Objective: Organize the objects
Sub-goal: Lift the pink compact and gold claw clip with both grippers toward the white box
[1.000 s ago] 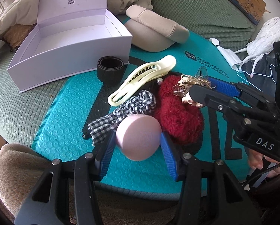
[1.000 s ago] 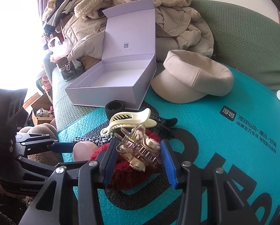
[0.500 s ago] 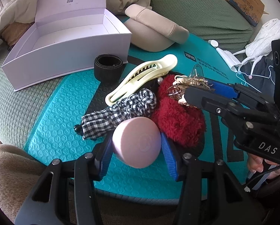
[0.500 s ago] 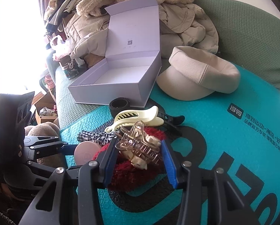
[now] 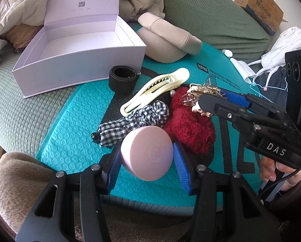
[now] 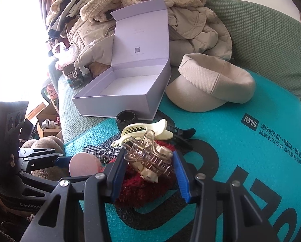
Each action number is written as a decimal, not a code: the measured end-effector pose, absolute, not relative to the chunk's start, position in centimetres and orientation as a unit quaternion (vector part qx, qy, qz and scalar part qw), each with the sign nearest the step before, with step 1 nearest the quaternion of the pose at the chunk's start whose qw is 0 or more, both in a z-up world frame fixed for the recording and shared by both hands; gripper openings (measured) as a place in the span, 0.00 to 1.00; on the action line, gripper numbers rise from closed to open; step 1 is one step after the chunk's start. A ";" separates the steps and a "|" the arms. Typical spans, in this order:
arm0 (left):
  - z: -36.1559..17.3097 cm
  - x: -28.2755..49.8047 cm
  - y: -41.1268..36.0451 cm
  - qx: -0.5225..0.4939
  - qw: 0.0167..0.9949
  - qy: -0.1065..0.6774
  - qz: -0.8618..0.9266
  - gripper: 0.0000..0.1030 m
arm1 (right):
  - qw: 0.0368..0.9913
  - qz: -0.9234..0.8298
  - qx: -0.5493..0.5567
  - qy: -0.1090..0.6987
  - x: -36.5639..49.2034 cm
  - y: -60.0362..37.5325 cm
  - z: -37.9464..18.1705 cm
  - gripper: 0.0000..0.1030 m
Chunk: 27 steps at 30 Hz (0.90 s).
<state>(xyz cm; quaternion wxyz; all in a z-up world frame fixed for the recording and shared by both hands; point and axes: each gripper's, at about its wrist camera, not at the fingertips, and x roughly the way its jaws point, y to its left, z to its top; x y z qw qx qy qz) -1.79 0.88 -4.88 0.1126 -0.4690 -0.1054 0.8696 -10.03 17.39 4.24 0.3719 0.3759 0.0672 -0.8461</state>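
Note:
My left gripper [image 5: 147, 162] is shut on a round pink compact [image 5: 147, 153] and holds it above the teal bubble mailer [image 5: 73, 133]. My right gripper [image 6: 150, 171] is shut on a gold metal claw clip [image 6: 148, 156] above a red fuzzy scrunchie [image 6: 148, 189]. The right gripper also shows in the left wrist view [image 5: 215, 98], over the red scrunchie [image 5: 188, 129]. A cream hair clip [image 5: 156, 89], a checked scrunchie [image 5: 134, 122] and a black band [image 5: 122, 78] lie on the mailer. The open lilac box [image 5: 77, 60] stands empty at the back left.
A beige cap [image 5: 168, 42] lies behind the clips, to the right of the box. Coats [image 6: 142, 14] pile up behind the box. A cardboard box [image 5: 259, 6] and white cloth [image 5: 287, 44] sit far right. A beige fleece [image 5: 13, 181] lies at the near left edge.
Both grippers have lifted their loads slightly and drawn back toward me. The box and the other accessories have not moved.

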 end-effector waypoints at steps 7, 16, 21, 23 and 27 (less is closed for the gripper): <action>-3.9 -0.5 -1.1 -0.460 0.095 -0.119 0.875 0.46 | 0.377 -0.851 0.358 0.076 -9.1 16.5 5.7 0.45; -2.4 2.2 -4.2 -0.441 0.065 -0.132 0.885 0.46 | 0.397 -0.841 0.353 0.097 -6.8 14.5 6.6 0.45; -1.5 3.9 -5.8 -0.432 0.046 -0.136 0.890 0.46 | 0.416 -0.833 0.351 0.103 -5.4 13.1 6.9 0.45; -1.3 4.4 -6.5 -0.430 0.037 -0.138 0.891 0.46 | 0.423 -0.828 0.354 0.105 -5.0 12.5 6.9 0.45; -0.5 5.3 -7.9 -0.426 0.024 -0.143 0.893 0.46 | 0.435 -0.820 0.355 0.110 -4.3 11.4 7.0 0.45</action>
